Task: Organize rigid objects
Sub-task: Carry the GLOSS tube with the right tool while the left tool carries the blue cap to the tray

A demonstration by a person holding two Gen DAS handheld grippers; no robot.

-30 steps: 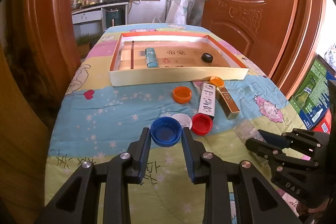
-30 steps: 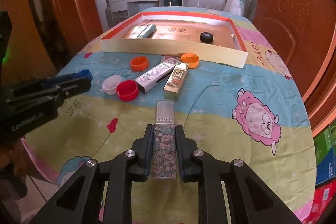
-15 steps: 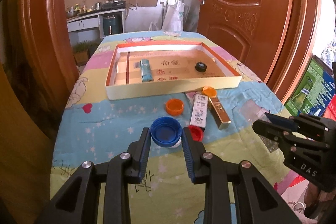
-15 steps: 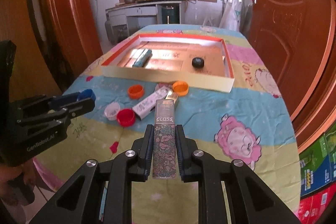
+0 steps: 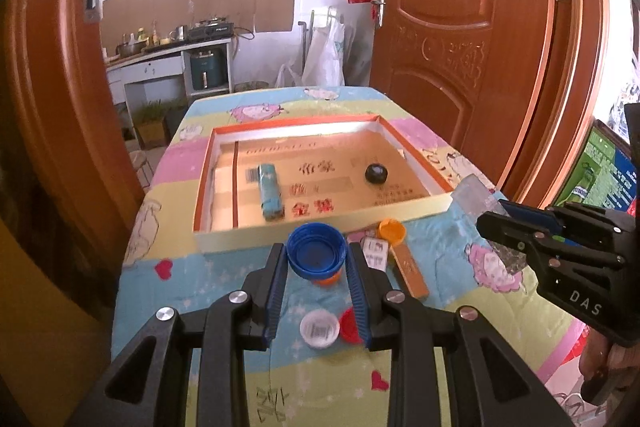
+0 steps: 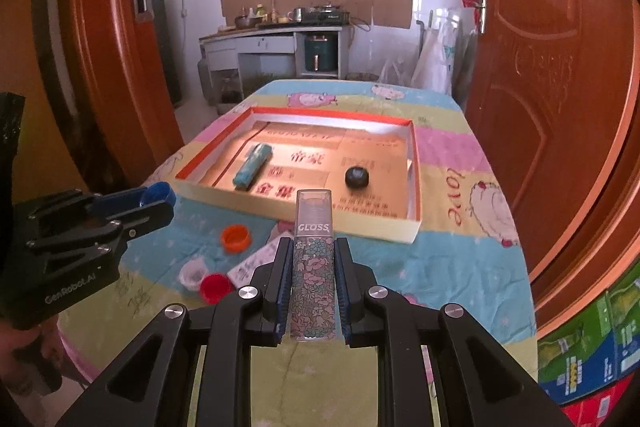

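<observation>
Blue ribbed cap (image 5: 317, 249) pinched by left gripper (image 5: 317, 269) | floral GLOSS tube (image 6: 313, 267) clamped in right gripper (image 6: 313, 281)

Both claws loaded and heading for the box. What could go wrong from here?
1. The blue cap is pinched only at its round rim by the left claw; it may pivot or slip out before it reaches the box.
2. The gloss tube sticks far beyond the right claw; its tip might catch the box's near wall.
3. Both claws aim at the same box and may bump each other.
</observation>
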